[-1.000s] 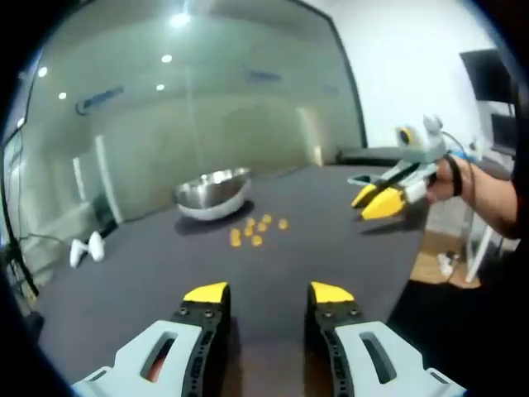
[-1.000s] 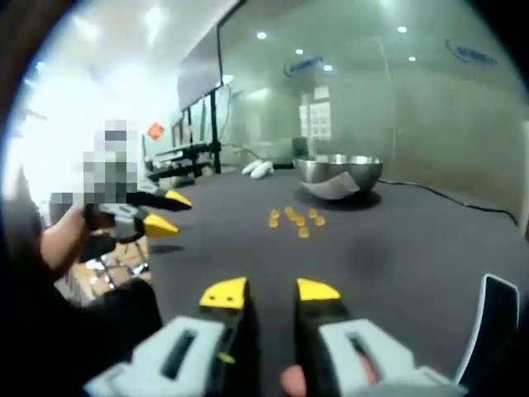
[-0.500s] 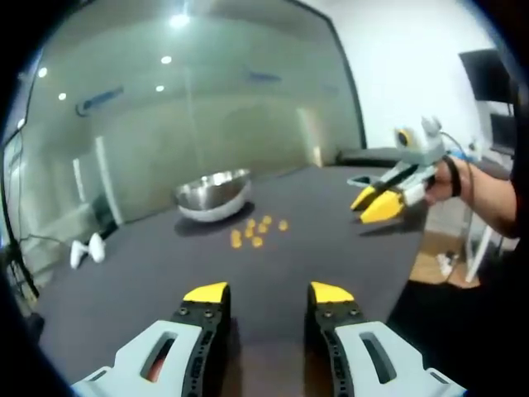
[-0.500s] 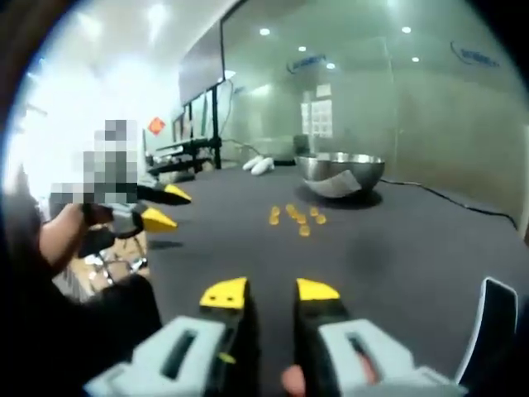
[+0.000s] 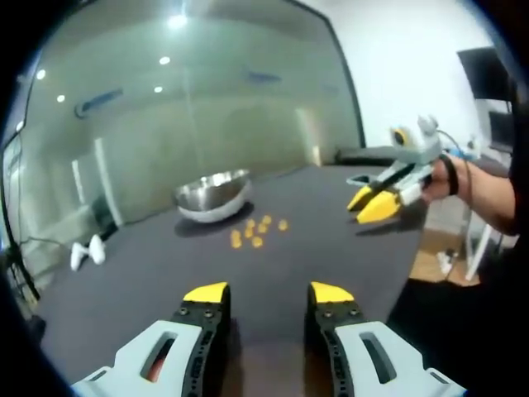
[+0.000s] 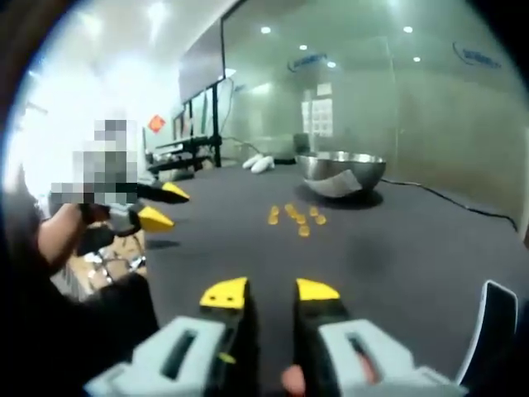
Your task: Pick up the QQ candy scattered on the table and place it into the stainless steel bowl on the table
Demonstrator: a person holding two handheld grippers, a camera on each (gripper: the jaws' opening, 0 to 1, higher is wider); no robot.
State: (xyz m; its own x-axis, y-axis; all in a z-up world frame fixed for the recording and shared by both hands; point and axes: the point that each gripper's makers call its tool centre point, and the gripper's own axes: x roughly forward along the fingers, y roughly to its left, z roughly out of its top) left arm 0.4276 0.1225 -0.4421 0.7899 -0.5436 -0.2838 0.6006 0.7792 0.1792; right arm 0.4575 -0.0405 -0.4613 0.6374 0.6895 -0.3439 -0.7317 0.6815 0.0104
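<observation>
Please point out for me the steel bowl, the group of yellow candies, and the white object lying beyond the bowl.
stainless steel bowl [image 6: 340,172], right gripper view, on its outer wall.
QQ candy [image 6: 303,231], right gripper view, on the nearest piece.
white object [image 6: 259,164], right gripper view, on its middle.

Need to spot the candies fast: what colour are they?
Orange-yellow candies on the dark table; clearest in the left gripper view.

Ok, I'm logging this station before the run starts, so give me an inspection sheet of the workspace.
Surface: dark table, matte.
Job's things: stainless steel bowl tilted on the table; QQ candies scattered beside it, none picked up.
Clutter: white object near the far table edge.
Grippers: left gripper open, empty; right gripper open, empty, both above the table.
Cables: black cable lying past the bowl.
Surroundings: glass wall reflecting ceiling lights.
</observation>
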